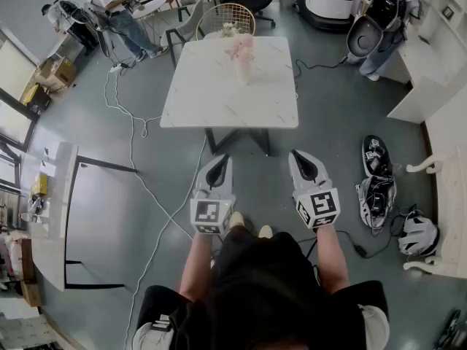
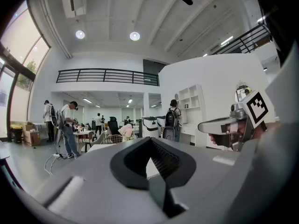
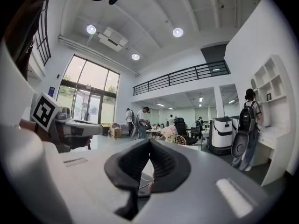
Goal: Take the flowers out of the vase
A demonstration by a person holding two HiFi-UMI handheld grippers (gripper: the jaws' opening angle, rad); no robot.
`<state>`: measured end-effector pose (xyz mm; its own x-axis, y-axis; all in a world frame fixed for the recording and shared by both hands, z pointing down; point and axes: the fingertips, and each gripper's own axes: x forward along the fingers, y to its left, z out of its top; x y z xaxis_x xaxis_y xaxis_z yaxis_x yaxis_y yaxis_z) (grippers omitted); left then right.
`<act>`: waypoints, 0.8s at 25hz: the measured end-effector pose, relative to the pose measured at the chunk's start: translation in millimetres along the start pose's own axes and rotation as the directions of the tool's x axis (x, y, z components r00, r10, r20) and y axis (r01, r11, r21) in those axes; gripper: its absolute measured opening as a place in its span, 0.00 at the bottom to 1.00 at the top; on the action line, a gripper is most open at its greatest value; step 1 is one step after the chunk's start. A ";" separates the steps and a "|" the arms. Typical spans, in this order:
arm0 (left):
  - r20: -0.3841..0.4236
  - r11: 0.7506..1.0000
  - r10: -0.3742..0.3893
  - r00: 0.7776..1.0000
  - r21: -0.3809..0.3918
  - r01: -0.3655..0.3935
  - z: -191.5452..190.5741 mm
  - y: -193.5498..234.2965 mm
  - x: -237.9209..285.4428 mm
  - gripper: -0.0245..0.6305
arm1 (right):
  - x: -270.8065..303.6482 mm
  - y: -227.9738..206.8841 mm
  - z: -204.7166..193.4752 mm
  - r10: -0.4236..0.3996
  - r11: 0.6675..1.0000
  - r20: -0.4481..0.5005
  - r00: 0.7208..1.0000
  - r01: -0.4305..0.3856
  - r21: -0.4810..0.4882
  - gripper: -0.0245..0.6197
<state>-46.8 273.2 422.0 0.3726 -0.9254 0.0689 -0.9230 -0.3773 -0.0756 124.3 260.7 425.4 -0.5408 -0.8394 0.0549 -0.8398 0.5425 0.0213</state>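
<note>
A clear vase with pink flowers stands near the far edge of a white marble table. Both grippers are held level in front of the person, well short of the table's near edge. The left gripper is shut with nothing in it. The right gripper is also shut and empty. In the left gripper view the jaws of the left gripper meet at the tips, and the flowers are small and far beyond them. The right gripper likewise points toward the distant flowers.
A wicker chair stands behind the table. Cables trail over the grey floor on the left. Shoes and a helmet lie at the right. A white counter stands at the left. People work in the background.
</note>
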 end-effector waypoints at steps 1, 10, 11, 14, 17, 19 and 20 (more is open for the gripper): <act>0.001 1.000 0.000 1.000 0.002 0.000 0.1 -0.6 0.3 0.05 | -0.2 -0.8 -0.3 0.002 1.000 0.000 1.000 -0.002 -0.001 0.04; -0.001 1.000 0.000 1.000 0.002 0.000 0.2 -8.0 6.1 0.05 | -0.7 -13.4 -4.8 -0.004 0.999 -0.014 1.000 0.004 0.033 0.04; -0.003 1.000 -0.001 1.000 -0.001 0.001 0.3 -9.1 6.3 0.05 | -0.4 -13.7 -5.6 0.001 0.999 -0.015 1.000 0.000 0.035 0.04; -0.009 1.000 0.008 1.000 -0.006 -0.008 -0.7 -6.8 8.5 0.05 | 5.2 -13.0 -8.1 0.014 0.999 -0.015 1.000 -0.013 0.042 0.04; -0.021 1.000 0.014 1.000 -0.010 -0.015 -4.6 -1.1 16.8 0.05 | 14.2 -14.9 -10.2 0.026 0.999 -0.017 1.000 -0.025 0.040 0.04; -0.022 1.000 0.016 1.000 -0.015 -0.016 -5.3 5.2 26.8 0.05 | 24.3 -18.9 -10.2 0.032 0.999 -0.018 0.999 -0.031 0.037 0.04; -0.024 1.000 0.019 1.000 -0.015 -0.019 -6.0 8.8 32.8 0.05 | 30.2 -21.8 -10.4 0.034 0.999 -0.019 0.999 -0.033 0.038 0.04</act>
<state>-43.2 239.7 429.6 0.3531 -0.9312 0.0910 -0.9313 -0.3591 -0.0616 126.7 223.9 436.9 -0.5679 -0.8197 0.0750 -0.8226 0.5683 -0.0181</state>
